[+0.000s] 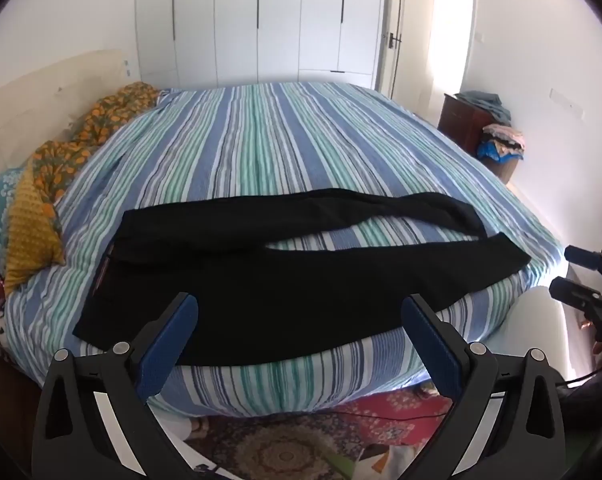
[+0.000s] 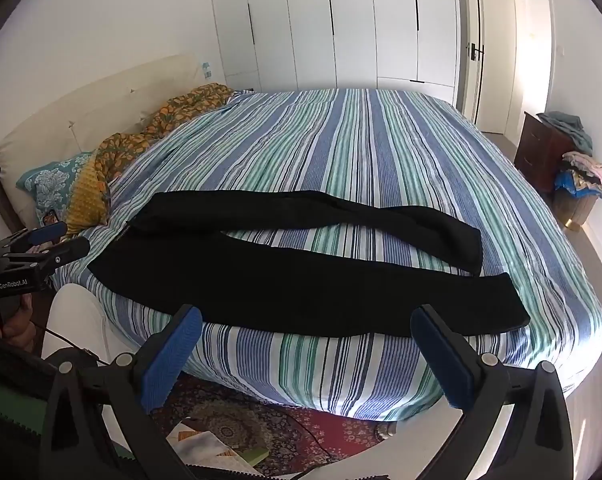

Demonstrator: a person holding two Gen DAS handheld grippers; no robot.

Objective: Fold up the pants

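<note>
Black pants (image 1: 261, 276) lie spread flat across the near part of the bed (image 1: 285, 140), waistband toward the pillows on the left and the two legs running off to the right. The near leg lies straight along the bed's front edge; the far leg bows away from it and comes back near the cuffs, so a sliver of striped cover shows between them. In the right wrist view the pants (image 2: 301, 284) reach almost to the bed's (image 2: 381, 148) near right corner, with the near cuff just short of the edge

The left gripper (image 1: 299, 320) hangs in front of the bed, tilted down, its jaws spread wide with nothing between them — the blue pads (image 1: 169, 344) frame the near leg and the seat of the pants without touching the cloth. The right gripper (image 2: 305, 332) is also released, jaws wide and empty, aimed at the near leg farther toward the cuffs. Each gripper shows at the edge of the other's view: the right one (image 1: 581, 280) at the far right, the left one (image 2: 49, 240) at the far left, gaping there too

Along the head of the bed lies an orange-patterned blanket (image 1: 85, 136) with a yellow pillow (image 1: 33, 216) and a teal one (image 2: 49, 184) beside it. White wardrobes (image 1: 261, 20) fill the far wall. A dark wooden dresser (image 2: 541, 148) stands by the right wall, clothes heaped on and beside it. A red patterned rug (image 2: 285, 424) covers the floor below the grippers, with some books on it
</note>
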